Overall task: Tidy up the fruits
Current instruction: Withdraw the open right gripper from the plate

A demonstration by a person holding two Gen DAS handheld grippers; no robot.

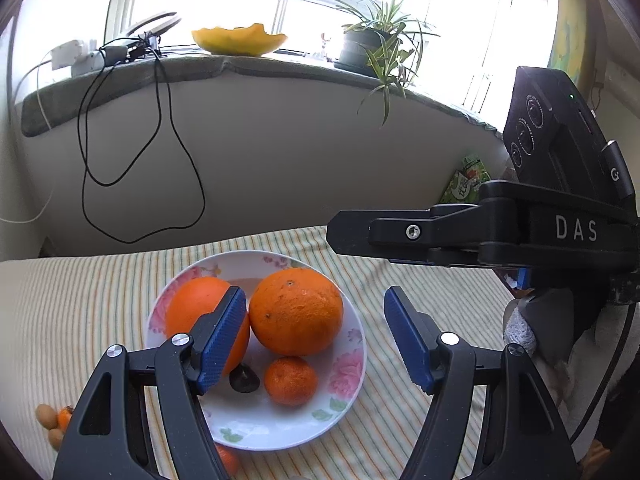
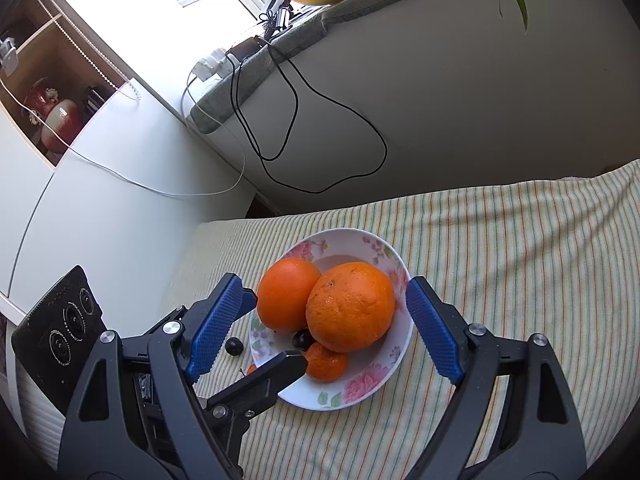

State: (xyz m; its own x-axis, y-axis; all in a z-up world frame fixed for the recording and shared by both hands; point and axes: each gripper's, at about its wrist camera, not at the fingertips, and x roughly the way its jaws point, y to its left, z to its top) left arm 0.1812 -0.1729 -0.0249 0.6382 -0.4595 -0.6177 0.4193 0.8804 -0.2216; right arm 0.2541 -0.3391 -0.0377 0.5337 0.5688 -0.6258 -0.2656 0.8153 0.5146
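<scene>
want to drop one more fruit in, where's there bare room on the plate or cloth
The plate is crowded: two oranges fill the back, a tangerine and dark fruit the middle. Only its near rim is bare. The striped cloth right of the plate lies free.

The left wrist view looks forward and downward along its own tool [image 1: 316, 336], close above a floral plate [image 1: 352, 364] of oranges on a striped cloth [image 1: 80, 312], facing a windowsill [image 1: 224, 68] and bright window. The right wrist view looks down along its tool [image 2: 328, 320] at the same plate [image 2: 360, 390] from close by, angled from the other side. Both share the plate, cloth, sill and each other's tool.
</scene>
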